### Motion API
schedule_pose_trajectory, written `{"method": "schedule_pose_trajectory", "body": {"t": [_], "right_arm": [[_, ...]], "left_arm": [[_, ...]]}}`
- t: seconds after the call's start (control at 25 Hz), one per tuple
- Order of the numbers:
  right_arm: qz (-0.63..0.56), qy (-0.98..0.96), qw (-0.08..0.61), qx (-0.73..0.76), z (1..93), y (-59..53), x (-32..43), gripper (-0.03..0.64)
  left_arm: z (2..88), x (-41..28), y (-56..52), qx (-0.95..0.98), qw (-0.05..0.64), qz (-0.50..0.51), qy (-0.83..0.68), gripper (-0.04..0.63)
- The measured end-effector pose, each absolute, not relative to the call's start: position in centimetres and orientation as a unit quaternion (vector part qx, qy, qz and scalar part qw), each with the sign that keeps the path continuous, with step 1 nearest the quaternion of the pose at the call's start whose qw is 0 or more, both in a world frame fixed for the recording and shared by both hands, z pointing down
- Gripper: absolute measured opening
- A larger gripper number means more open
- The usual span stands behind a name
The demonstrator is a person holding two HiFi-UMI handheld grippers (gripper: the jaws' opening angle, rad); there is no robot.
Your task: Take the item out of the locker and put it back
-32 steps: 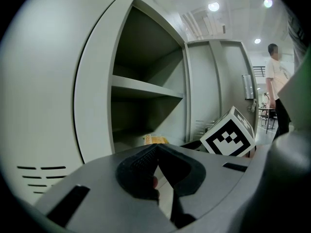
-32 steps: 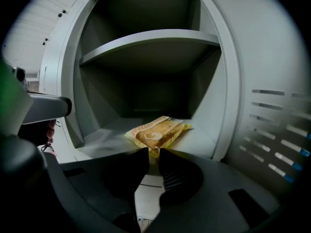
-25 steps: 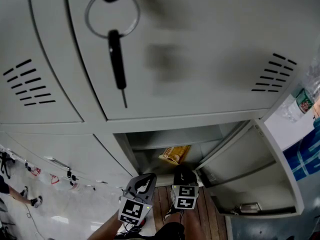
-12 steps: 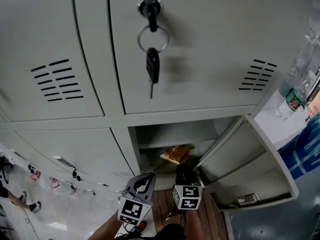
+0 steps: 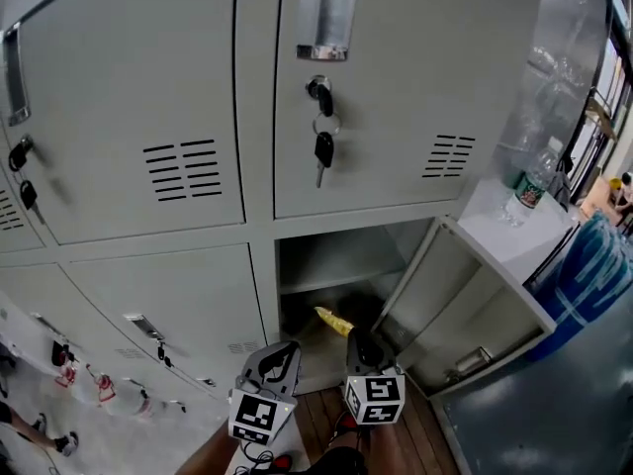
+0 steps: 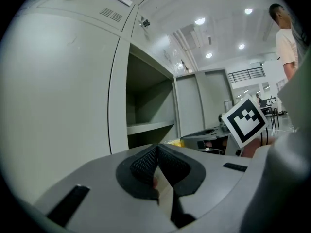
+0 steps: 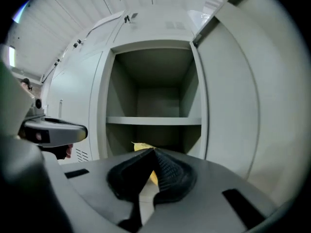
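Observation:
The lower locker compartment [image 5: 331, 265] stands open, its door [image 5: 465, 305] swung out to the right. My right gripper [image 5: 361, 340] is at the compartment's mouth, shut on a thin yellow packet [image 5: 331, 319] that sticks out beyond its tips toward the inside. In the right gripper view the packet [image 7: 141, 146] peeks over the closed right gripper [image 7: 154, 152], under the inner shelf [image 7: 153, 121]. My left gripper [image 5: 282, 350] hovers just left of the right one, shut and holding nothing; its left gripper [image 6: 156, 152] pads meet in front of the open locker [image 6: 148, 106].
A key bunch [image 5: 321, 146] hangs from the lock of the door above. Closed locker doors [image 5: 148, 156] fill the left. A water bottle [image 5: 534, 181] stands on a white ledge at right, with a blue bin [image 5: 593, 265] beside it. Below is a wooden floor [image 5: 316, 414]. A person [image 6: 286, 28] stands far off.
Both grippers have risen before the open compartment. The packet, earlier lying flat low in the locker, now shows edge-on at the right jaws. The head view has swung, showing more of the upper lockers.

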State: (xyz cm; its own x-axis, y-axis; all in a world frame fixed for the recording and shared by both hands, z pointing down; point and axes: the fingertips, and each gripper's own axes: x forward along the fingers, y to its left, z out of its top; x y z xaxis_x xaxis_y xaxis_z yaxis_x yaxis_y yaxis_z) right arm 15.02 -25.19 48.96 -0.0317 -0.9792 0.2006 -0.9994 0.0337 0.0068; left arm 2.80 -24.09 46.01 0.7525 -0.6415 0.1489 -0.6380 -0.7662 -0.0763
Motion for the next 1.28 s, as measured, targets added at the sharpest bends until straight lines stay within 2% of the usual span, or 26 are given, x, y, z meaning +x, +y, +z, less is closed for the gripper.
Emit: {"method": "schedule_pose_trajectory", "body": {"t": [0.4, 1.0, 1.28], "right_arm": [[0.022, -0.677, 0.048, 0.734, 44.2, -16.0, 13.4, 0.015], [0.054, -0.610, 0.037, 0.790, 46.8, -5.0, 13.4, 0.015], [0.065, -0.606, 0.028, 0.792, 47.1, -3.7, 13.2, 0.015]], "left_arm": [[43.6, 1.5, -19.7, -0.954, 0.030, -0.063, 0.292, 0.021], [45.9, -0.5, -15.2, -0.963, 0.008, -0.077, 0.257, 0.021], [46.5, -0.8, -14.8, -0.963, 0.003, -0.084, 0.256, 0.021]]}}
